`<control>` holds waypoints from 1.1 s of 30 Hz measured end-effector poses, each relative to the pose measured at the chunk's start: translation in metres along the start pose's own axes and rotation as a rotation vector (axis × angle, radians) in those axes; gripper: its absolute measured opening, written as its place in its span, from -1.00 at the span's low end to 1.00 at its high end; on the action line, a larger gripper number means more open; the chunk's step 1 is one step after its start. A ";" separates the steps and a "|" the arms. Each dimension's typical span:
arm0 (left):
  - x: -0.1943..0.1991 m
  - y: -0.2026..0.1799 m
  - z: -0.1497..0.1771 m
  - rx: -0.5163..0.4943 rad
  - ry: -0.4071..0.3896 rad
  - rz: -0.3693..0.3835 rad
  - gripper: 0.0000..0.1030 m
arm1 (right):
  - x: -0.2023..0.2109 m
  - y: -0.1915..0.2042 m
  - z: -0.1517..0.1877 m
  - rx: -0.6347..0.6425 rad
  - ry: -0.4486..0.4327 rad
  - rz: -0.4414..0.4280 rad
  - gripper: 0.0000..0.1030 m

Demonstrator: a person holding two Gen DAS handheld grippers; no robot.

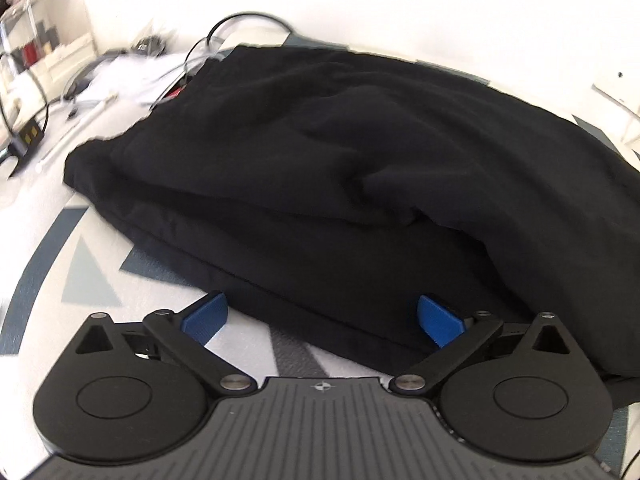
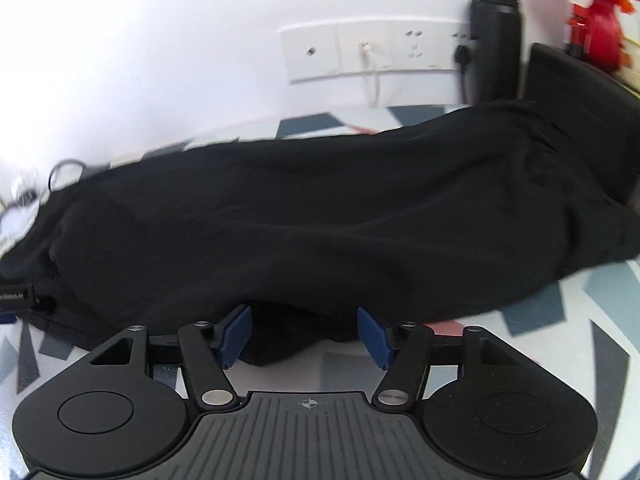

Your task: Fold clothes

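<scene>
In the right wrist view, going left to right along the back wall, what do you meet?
White outlet panel → black bottle → red and orange object, blurred.

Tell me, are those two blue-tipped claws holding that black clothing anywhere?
No. The left gripper and the right gripper stand open at the near edge of the black garment, with fabric between the pads but not pinched.

You are at a home desk [image 2: 600, 304] under a patterned cloth. Wall sockets [image 2: 376, 50], a black flask [image 2: 496, 40] upper right, and tangled cables [image 1: 224, 36] upper left show it.
</scene>
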State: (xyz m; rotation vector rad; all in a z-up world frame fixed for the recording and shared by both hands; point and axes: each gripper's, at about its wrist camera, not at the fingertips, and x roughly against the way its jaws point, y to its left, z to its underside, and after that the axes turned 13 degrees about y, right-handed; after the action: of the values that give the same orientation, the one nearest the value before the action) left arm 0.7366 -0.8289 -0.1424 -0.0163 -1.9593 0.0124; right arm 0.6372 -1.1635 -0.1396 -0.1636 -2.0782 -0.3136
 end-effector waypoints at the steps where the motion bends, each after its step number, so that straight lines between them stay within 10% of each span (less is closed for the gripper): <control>1: -0.001 0.001 0.000 -0.006 -0.003 0.003 1.00 | -0.006 0.004 -0.003 0.001 0.022 0.027 -0.09; 8: -0.006 0.007 0.000 -0.038 -0.020 0.025 1.00 | -0.024 0.021 -0.002 0.009 0.076 0.135 -0.23; 19: -0.006 0.007 0.000 -0.056 -0.031 0.032 1.00 | -0.005 0.007 0.022 -0.040 0.023 0.035 -0.31; 33: -0.007 0.009 -0.005 -0.090 -0.017 0.051 1.00 | -0.014 0.006 -0.040 0.005 -0.065 0.059 -0.25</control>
State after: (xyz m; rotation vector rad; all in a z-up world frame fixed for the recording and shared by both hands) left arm 0.7435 -0.8202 -0.1470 -0.1257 -1.9745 -0.0422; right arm 0.6794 -1.1691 -0.1318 -0.2339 -2.1338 -0.2702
